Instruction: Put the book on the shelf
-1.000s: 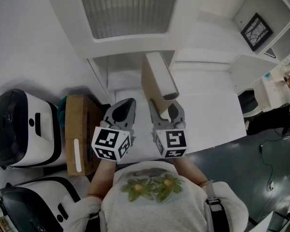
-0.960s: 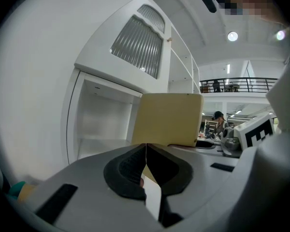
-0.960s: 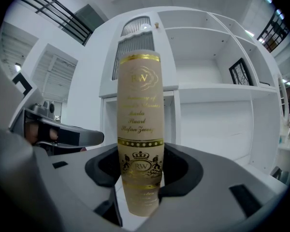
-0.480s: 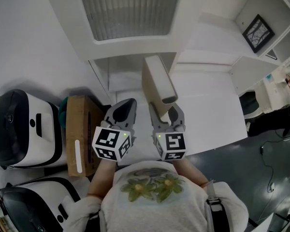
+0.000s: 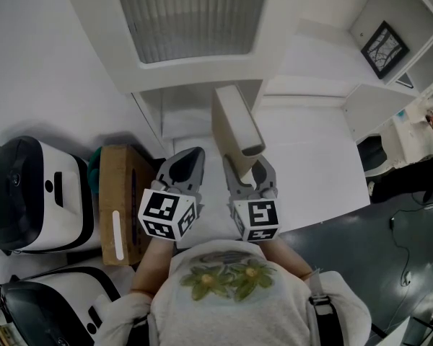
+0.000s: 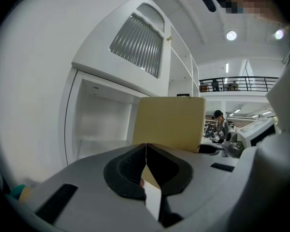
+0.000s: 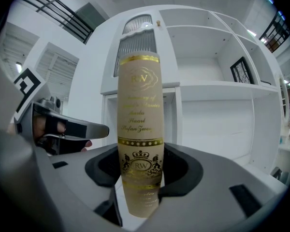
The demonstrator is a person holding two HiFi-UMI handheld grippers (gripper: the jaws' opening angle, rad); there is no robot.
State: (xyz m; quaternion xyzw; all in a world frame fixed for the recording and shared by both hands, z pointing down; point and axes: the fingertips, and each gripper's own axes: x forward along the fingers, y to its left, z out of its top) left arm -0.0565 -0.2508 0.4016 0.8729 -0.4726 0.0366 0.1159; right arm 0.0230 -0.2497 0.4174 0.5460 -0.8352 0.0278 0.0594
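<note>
The right tongs (image 7: 140, 173) are clenching on the lower spine of the tan, gold-lettered book (image 7: 139, 95), holding it upright in front of the white shelf (image 7: 217, 88), near its lower opening; the left tongs (image 6: 146, 166) are pressing together with nothing between them, hovering just beside the right tongs, with the book's plain cover showing ahead of them.

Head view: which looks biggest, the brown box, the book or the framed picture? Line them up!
1. brown box
2. book, held up and likely nearer the camera, so its real size against the box is unsure
3. framed picture, clearly smallest here, though farthest away
</note>
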